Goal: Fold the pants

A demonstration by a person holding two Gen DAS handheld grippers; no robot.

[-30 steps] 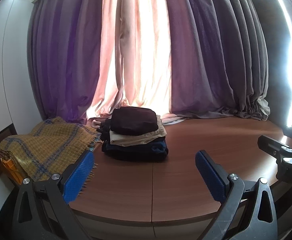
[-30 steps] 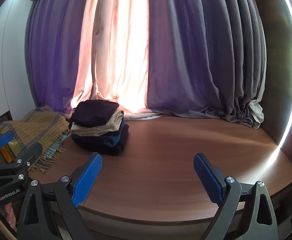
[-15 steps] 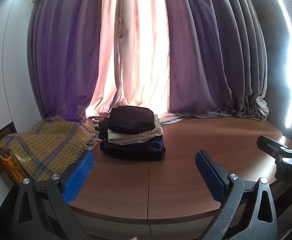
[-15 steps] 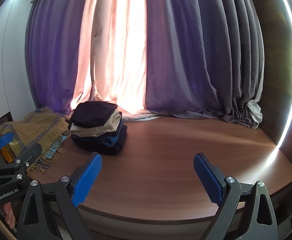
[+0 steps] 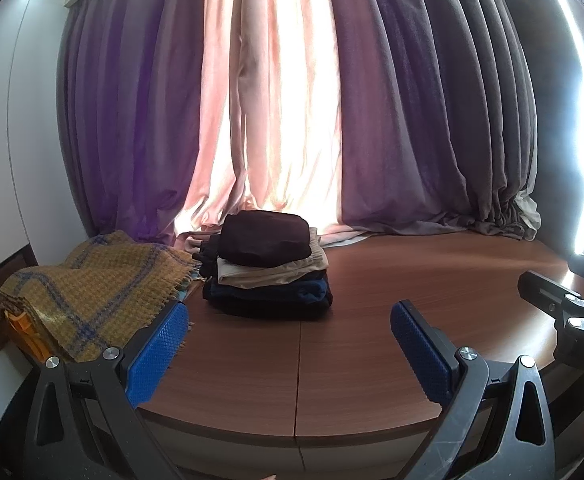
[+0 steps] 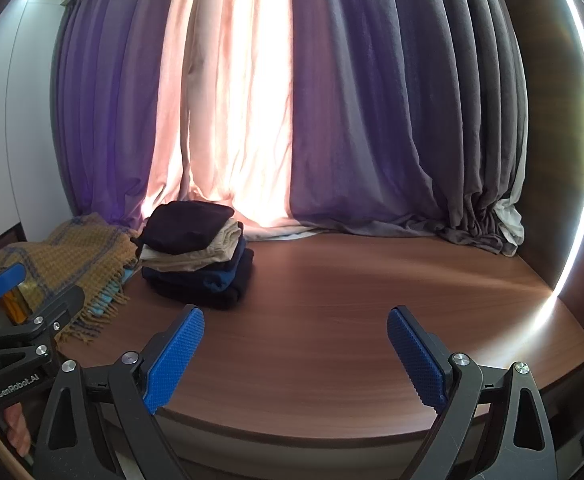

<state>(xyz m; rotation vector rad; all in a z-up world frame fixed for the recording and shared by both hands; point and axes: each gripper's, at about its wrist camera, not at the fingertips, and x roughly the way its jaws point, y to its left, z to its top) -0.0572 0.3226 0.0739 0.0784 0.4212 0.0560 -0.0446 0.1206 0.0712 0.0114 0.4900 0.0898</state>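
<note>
Woven yellow blanket (image 5: pixel 87 292) beside neatly squared stack of folded pants (image 5: pixel 267 264).

backlit curtains (image 5: pixel 283 100), dim fisheye edges

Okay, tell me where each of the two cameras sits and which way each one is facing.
Left wrist: rides the left hand-held gripper, facing the curtains across the wooden table; its blue pads stand apart, and the other gripper shows at the right edge.
Right wrist: rides the right hand-held gripper, facing the same way from further right; open blue pads and the left gripper at the left edge show.
Shared: the stack of folded pants and the yellow plaid blanket.
</note>
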